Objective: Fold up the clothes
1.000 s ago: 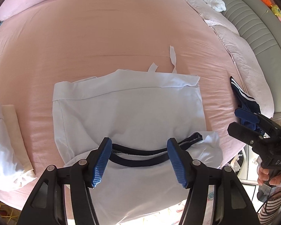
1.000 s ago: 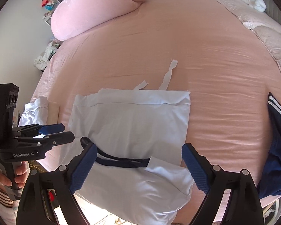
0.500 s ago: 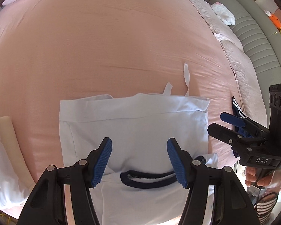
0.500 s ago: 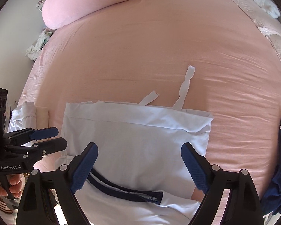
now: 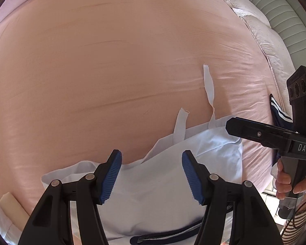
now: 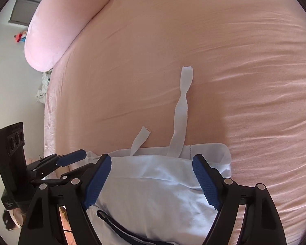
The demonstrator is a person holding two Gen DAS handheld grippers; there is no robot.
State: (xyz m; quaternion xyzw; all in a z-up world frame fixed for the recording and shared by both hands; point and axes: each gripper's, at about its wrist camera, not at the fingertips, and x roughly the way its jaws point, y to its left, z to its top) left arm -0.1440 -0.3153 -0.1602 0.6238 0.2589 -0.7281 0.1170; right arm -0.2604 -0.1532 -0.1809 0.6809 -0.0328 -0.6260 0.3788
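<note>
While the white garment (image 5: 169,175) lies flat on the pink bed sheet (image 5: 116,57), both grippers hang just above its far hem, pointing down at it. Seen from the left wrist, the left gripper (image 5: 152,175) stands about half open with white cloth showing between its blue pads (image 5: 112,175), which do not press on anything; the hem beyond them is rumpled and partly lifted. From the right wrist, the right gripper (image 6: 152,180) is wider, its jaws closing, cloth under the gap but not pinched. Two white ties (image 6: 181,110) run from the garment's far hem out onto the sheet, one long and twisted, one short. A dark navy band (image 6: 120,230) crosses the garment on its near side. Left of the garment, at the bed edge, sits a cream folded piece (image 5: 12,208). Right of the garment lies a navy item with white stripes (image 5: 277,112), partly hidden behind the right gripper. Far beyond the garment, a pink pillow (image 6: 57,30) rests at the sheet's corner
</note>
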